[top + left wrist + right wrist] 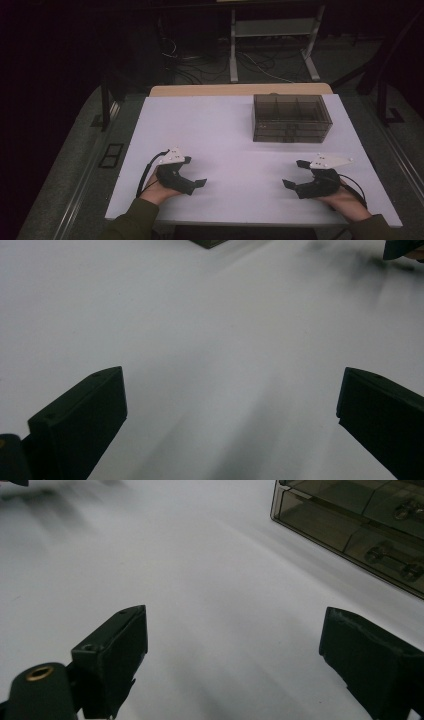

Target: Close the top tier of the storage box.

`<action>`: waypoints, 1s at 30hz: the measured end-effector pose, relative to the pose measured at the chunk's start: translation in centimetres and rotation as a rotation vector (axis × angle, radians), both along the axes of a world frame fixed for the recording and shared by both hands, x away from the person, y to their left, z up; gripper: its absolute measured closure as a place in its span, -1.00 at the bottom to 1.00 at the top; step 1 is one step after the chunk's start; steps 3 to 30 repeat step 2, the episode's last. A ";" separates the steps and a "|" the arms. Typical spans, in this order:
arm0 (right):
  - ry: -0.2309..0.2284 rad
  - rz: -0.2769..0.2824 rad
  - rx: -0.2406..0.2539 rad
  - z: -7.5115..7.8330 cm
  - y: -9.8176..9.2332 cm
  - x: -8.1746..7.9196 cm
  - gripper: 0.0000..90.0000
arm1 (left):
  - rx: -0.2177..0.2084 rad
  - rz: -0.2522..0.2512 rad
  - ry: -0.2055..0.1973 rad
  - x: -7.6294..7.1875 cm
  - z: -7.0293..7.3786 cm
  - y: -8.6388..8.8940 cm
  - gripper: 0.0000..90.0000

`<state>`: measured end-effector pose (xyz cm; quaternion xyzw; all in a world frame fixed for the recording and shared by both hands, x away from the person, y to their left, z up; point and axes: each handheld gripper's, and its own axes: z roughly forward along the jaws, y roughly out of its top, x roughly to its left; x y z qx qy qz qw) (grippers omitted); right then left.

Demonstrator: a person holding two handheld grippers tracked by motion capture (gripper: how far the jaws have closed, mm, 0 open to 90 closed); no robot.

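My left gripper [196, 171] rests on the white table [225, 130] near its front left, held by a hand in a green sleeve; its jaws stand wide apart with nothing between them [230, 390]. Near the front right lies my right gripper [294, 173], also open and empty [232, 620], with bare tabletop under its jaws. Both grippers point toward each other across the table's middle. A smoky see-through box [291, 118] with several compartments stands at the back right, well apart from both grippers. In the right gripper view the box [360, 525] shows small metal parts inside.
A corner of the box [207, 243] peeks in at the top of the left gripper view. Beyond the table's far edge are a metal stand [272, 40] and loose cables on the dark floor [200, 65]. White tabletop stretches between the two grippers.
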<state>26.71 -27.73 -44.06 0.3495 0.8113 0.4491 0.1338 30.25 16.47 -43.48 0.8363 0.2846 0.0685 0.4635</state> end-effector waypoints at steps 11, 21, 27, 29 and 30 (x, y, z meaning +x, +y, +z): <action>-0.001 -0.002 0.001 0.0 0.0 0.0 -0.75 | 0.001 0.001 0.001 0.0 0.0 0.0 -1.00; -0.001 -0.002 0.001 0.0 0.0 0.0 -0.75 | 0.001 0.001 0.001 0.0 0.0 0.0 -1.00; -0.001 -0.002 0.001 0.0 0.0 0.0 -0.75 | 0.001 0.001 0.001 0.0 0.0 0.0 -1.00; -0.001 -0.002 0.001 0.0 0.0 0.0 -0.75 | 0.001 0.001 0.001 0.0 0.0 0.0 -1.00; -0.001 -0.002 0.001 0.0 0.0 0.0 -0.75 | 0.001 0.001 0.001 0.0 0.0 0.0 -1.00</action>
